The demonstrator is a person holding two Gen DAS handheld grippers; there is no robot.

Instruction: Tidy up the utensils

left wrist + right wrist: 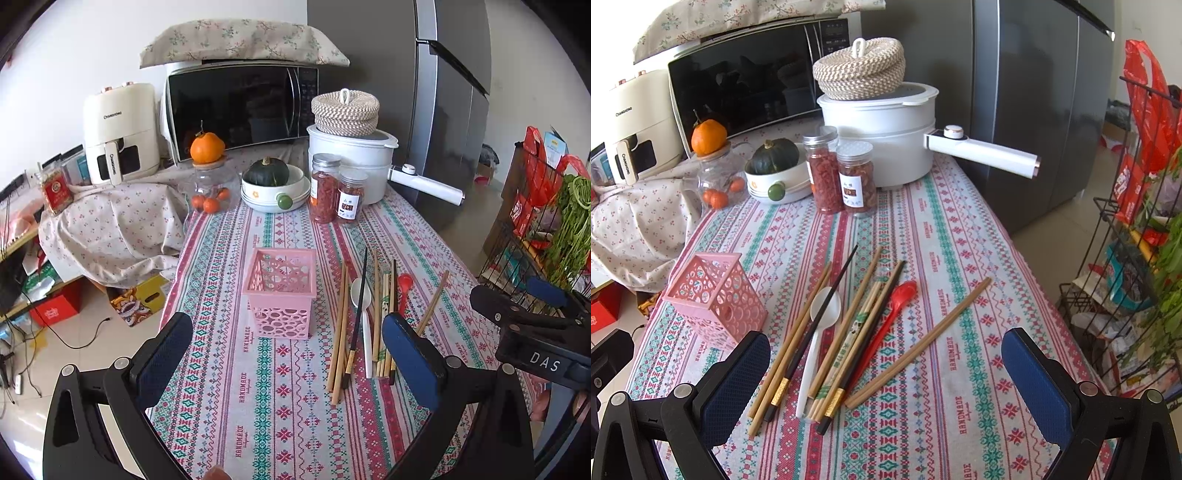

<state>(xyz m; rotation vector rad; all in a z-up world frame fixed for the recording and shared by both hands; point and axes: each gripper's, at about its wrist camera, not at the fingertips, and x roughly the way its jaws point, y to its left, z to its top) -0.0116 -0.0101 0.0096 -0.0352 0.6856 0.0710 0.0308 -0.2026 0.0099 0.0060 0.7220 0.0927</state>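
A pink perforated utensil holder (281, 291) (714, 301) stands upright and looks empty on the patterned tablecloth (258, 406). To its right lie several wooden and black chopsticks (341, 332) (849, 332), a white spoon (364, 314) (818, 332) and a red spoon (404, 284) (886, 321). One wooden chopstick pair (919, 343) lies apart on the right. My left gripper (286, 354) is open and empty, above the table in front of the holder. My right gripper (884, 369) is open and empty, above the near ends of the utensils; it also shows in the left wrist view (532, 325).
At the table's back stand two spice jars (334, 192), a bowl with a green squash (275, 188), a glass jar with an orange on top (210, 177), a white pot with a long handle (886, 136), a microwave (240, 107) and an air fryer (118, 133). A wire rack (1126, 277) stands to the right.
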